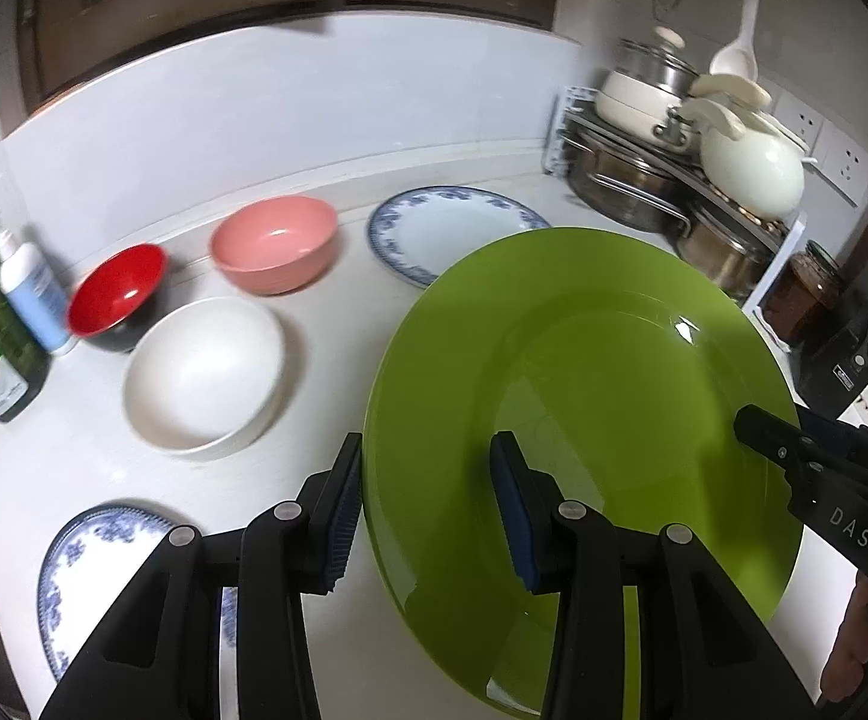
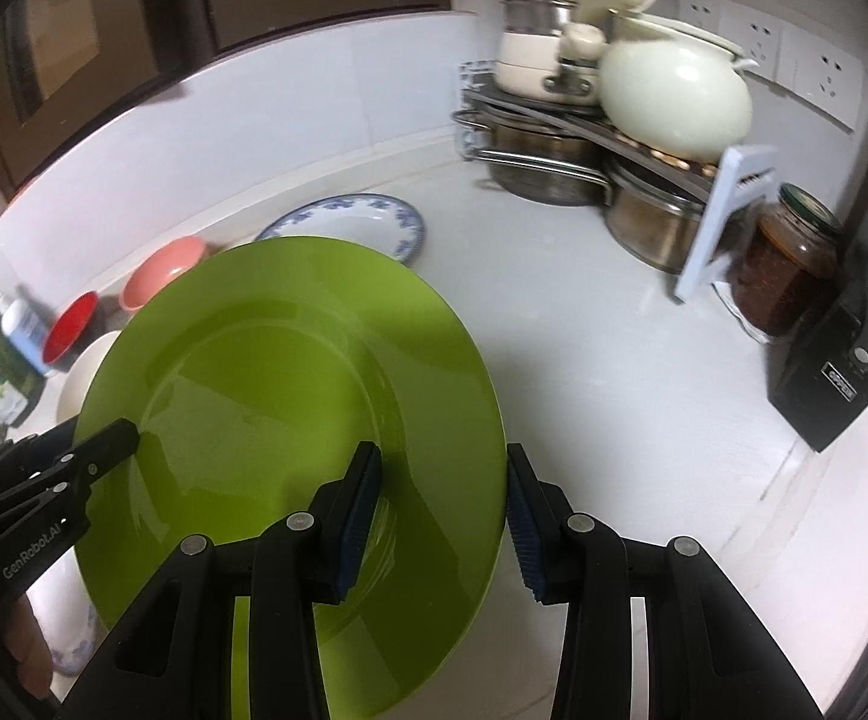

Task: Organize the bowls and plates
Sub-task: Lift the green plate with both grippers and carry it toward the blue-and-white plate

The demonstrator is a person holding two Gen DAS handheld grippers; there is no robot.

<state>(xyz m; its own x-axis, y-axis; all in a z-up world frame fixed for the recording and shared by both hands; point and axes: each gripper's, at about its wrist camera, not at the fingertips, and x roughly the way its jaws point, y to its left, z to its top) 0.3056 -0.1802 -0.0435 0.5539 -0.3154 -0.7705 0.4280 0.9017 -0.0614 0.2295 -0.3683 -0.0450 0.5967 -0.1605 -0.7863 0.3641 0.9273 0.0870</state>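
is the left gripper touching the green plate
Touching. In the left wrist view the left gripper straddles the green plate's rim, one pad on the outer edge, one on the inner face. The right wrist view shows its tip on the rim.

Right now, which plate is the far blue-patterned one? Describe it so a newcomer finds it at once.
Start at the metal pot rack in the white countertop's back corner. Just left of it, against the back wall, lies a round white plate with a blue floral rim, beside the pink bowl. Unlike the large green plate in front, it is white, patterned and resting on the counter.
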